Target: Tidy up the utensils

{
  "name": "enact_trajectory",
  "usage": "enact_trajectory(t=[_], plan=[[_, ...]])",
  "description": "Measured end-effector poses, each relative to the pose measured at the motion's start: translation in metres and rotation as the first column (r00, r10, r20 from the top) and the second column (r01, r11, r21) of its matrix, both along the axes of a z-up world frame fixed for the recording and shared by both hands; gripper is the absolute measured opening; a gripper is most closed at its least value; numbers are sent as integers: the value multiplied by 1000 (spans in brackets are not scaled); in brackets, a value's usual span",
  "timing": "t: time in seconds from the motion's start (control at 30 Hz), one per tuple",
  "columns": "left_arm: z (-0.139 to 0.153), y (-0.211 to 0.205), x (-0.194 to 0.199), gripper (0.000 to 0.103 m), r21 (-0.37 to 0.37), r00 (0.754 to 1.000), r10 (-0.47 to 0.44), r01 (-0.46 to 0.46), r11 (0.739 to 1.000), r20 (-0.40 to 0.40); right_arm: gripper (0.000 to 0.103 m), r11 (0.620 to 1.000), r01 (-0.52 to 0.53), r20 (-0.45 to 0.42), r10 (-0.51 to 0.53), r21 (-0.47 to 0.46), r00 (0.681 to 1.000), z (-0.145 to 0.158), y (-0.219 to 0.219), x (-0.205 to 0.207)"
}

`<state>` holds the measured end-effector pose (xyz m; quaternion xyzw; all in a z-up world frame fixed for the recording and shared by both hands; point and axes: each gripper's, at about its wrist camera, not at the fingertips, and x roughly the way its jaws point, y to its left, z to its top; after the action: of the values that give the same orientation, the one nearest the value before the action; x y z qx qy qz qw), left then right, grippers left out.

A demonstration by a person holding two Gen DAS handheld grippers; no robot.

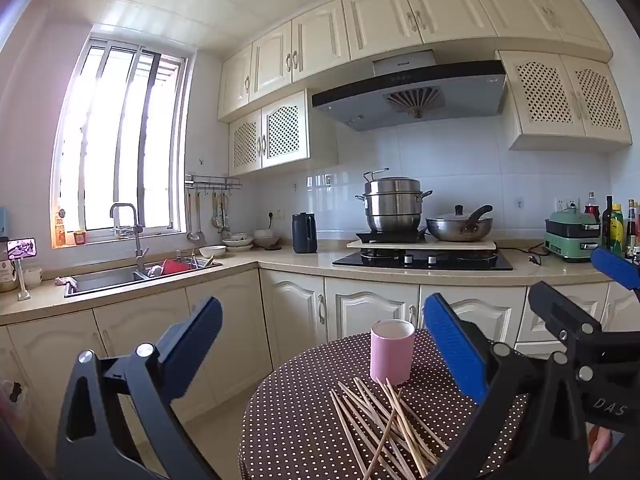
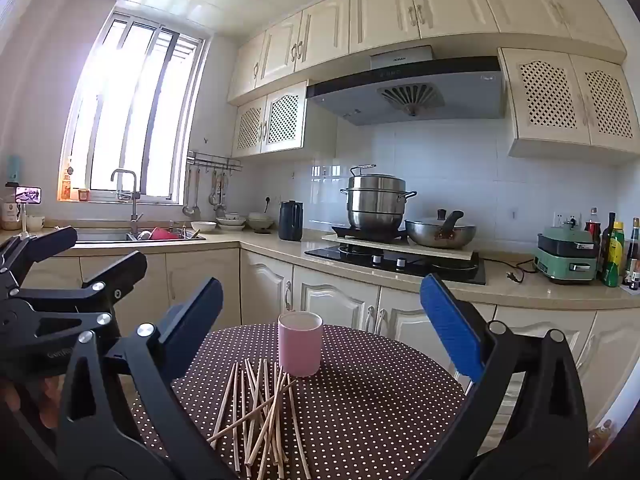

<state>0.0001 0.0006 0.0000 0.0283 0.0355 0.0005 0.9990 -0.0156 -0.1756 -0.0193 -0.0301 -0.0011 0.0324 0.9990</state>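
fingers (image 2: 452, 324) spread, polka-dot table (image 2: 380, 400), cream kitchen cabinets (image 2: 340, 300)

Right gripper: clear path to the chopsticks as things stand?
Probably yes. The right gripper is open and empty, and the chopsticks lie loose on the table just ahead and below it. The cup stands behind the pile, and the left gripper is off to the side.

Steel steamer pot (image 1: 393, 205) and wok (image 1: 459, 227) on the stove (image 1: 420, 261), black kettle (image 1: 304, 233) beside, sink (image 1: 108, 278) under the window (image 1: 120, 140).
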Motion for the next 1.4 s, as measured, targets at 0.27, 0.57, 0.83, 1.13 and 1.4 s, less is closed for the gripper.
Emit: enact_trajectory(t=[0.27,0.57,0.83,1.13,1.4], plan=[[-9,6,-1,99,-3,1000,5,-5,1000,7,97,1000,-6,-13,6,9,1000,-2,1,4],[-5,8,2,99,3,1000,4,-4,1000,-2,97,1000,-3,-14,3,4,1000,-9,5,6],[-5,5,3,99,6,1000,3,-3,1000,-5,97,1000,-2,-16,2,7,1000,-9,3,6],[-4,5,5,99,12,1000,5,-4,1000,-10,97,1000,1,-25,0,12,1000,-11,4,7],[-5,4,8,99,11,1000,3,-2,1000,-18,97,1000,-2,-31,2,15,1000,-11,2,9]])
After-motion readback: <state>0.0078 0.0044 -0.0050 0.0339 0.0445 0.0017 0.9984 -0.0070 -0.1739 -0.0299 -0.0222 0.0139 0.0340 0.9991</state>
